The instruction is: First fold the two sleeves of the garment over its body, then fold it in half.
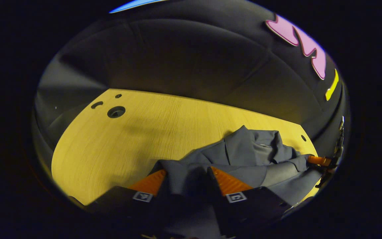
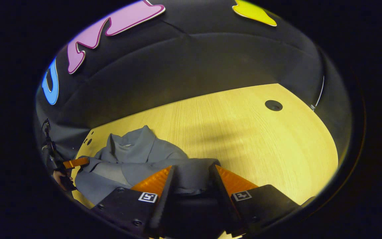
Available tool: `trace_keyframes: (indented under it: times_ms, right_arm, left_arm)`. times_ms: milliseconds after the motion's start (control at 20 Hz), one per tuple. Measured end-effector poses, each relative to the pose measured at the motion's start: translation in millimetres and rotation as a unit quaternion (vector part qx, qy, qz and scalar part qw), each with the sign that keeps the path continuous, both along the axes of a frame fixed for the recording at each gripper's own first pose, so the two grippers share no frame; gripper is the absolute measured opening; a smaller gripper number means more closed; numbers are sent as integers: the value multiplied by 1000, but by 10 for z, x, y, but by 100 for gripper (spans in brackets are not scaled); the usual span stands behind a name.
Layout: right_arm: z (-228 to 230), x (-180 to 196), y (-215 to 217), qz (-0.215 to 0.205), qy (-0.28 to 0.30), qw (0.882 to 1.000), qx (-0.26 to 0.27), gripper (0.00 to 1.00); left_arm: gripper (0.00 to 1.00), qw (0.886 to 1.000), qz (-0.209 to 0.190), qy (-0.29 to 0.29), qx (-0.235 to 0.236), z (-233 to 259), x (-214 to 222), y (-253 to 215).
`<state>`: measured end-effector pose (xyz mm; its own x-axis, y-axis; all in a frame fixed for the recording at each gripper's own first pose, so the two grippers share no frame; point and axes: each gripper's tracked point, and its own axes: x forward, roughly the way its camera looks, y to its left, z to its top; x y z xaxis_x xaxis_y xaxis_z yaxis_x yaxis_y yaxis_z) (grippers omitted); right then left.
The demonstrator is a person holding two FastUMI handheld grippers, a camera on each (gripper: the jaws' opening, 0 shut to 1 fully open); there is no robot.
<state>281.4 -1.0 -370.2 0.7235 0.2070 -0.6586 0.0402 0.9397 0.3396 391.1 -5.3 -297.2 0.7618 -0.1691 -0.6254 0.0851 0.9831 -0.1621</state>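
Right, over on the left the left hand-held gripper (image 1: 186, 179) has grey cloth of the garment (image 1: 244, 156) bunched between its orange fingers (image 1: 151, 182), which sit partly apart with the fabric filling the gap. The garment lies crumpled in a heap on the pale wooden counter (image 1: 118, 149), towards its near edge. Across to the right, the right hand-held gripper (image 2: 191, 177) has another fold of the same garment (image 2: 134, 156) between its fingers (image 2: 232, 182), likewise partly apart around the cloth.
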Motion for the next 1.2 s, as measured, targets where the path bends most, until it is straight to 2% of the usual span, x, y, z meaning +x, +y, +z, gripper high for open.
trace_keyframes:
  times_ms: [100, 350, 600, 800, 850, 900, 950, 1050, 1200]
  right_arm:
    - [148, -33, -44, -4, -12, 1000, -4, 67]
    - [714, -192, 24, 18, -62, 998, 6, 67]
    - [1254, -553, 142, 50, -105, 993, 5, 67]
    - [1627, -818, 152, 40, -131, 991, -1, 68]
    - [1701, -885, 137, 37, -135, 990, -4, 59]
    - [1763, -948, 130, 33, -137, 990, -4, 60]
    - [1832, -1012, 125, 31, -139, 990, -2, 69]
    - [1949, -1133, 116, 29, -145, 989, -5, 70]
    - [2043, -1306, 89, 31, -153, 987, -27, 71]
  left_arm:
    - [93, 1000, -7, -19, 20, 121, -76, -16]
    - [94, 998, -23, -49, -9, 590, -362, -236]
    - [93, 994, -36, -104, -14, 1201, -676, -387]
    - [94, 989, -50, -140, -21, 1583, -1020, -494]
    - [94, 987, -58, -146, -28, 1656, -1133, -538]
    - [94, 986, -63, -153, -35, 1744, -1234, -560]
    - [93, 985, -62, -159, -40, 1805, -1309, -549]
    - [93, 984, -57, -162, -40, 1871, -1474, -519]
    - [93, 984, -56, -167, -17, 1922, -1709, -438]
